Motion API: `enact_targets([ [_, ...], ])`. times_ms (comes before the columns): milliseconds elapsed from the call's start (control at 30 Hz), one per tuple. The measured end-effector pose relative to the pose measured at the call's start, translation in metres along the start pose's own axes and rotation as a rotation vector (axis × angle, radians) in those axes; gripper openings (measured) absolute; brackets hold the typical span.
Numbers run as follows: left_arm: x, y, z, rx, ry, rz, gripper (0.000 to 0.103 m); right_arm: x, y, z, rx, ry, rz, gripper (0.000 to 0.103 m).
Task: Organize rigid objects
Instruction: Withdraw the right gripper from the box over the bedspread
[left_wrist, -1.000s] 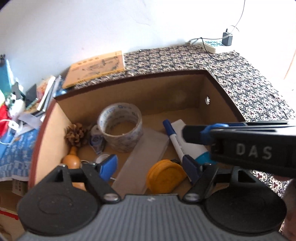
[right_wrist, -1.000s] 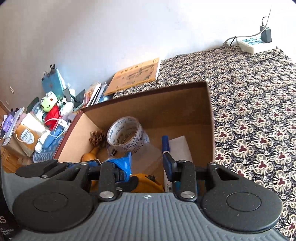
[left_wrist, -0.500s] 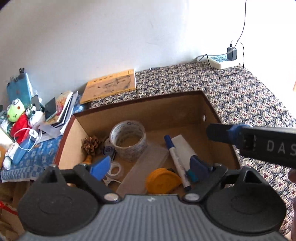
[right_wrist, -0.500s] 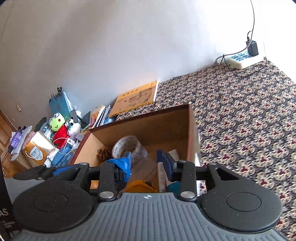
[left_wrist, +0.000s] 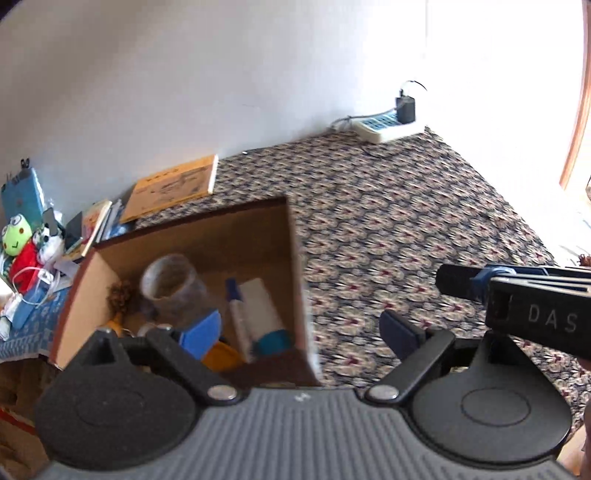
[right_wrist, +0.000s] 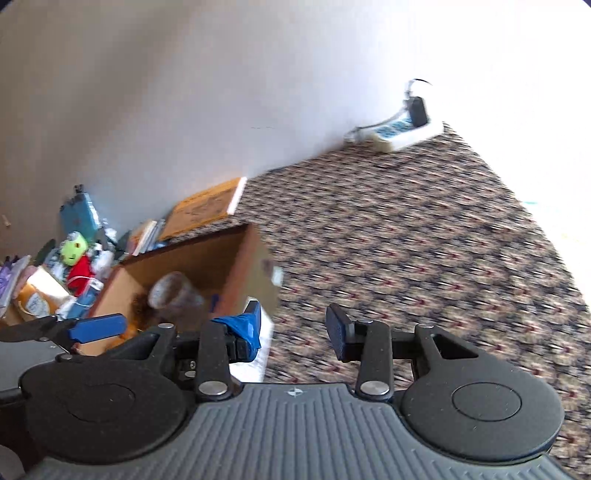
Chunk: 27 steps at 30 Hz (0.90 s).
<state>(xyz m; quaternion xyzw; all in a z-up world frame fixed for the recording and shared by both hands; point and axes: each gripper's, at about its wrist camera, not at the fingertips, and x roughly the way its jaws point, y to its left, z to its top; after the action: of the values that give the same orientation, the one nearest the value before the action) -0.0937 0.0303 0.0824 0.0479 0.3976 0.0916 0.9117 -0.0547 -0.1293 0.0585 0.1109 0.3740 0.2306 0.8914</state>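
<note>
Left wrist view: the left claw (left_wrist: 299, 328) is spread wide and empty, its blue pads straddling the right wall of the open brown cardboard box (left_wrist: 295, 266). Inside the box lie a round yellow lid (left_wrist: 221, 356), a blue-capped white marker (left_wrist: 238, 314), a clear tape roll (left_wrist: 171, 284) and a brown pinecone (left_wrist: 120, 295). Right of the box, the right claw (right_wrist: 293, 326) is also spread and empty over the patterned cloth (right_wrist: 424, 258). Beyond the box, a white power strip (left_wrist: 386, 125) rests against the wall.
</note>
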Motion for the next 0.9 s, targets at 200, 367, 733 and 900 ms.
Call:
enact_targets([
  [200, 0.002, -0.042, -0.005, -0.003, 0.035, -0.028, 0.092, -0.018, -0.032, -0.005, -0.025, 0.012, -0.059, 0.023],
  [367, 0.004, -0.059, -0.010, -0.021, 0.075, -0.030, 0.092, -0.022, -0.048, -0.010, -0.042, 0.044, -0.083, 0.023],
  [733, 0.011, -0.059, -0.029, -0.015, 0.218, 0.000, 0.092, -0.016, -0.050, -0.027, -0.032, 0.186, -0.042, 0.024],
  [900, 0.016, -0.055, -0.043, -0.001, 0.290, -0.033, 0.092, -0.009, -0.046, -0.039, -0.028, 0.262, -0.030, 0.025],
])
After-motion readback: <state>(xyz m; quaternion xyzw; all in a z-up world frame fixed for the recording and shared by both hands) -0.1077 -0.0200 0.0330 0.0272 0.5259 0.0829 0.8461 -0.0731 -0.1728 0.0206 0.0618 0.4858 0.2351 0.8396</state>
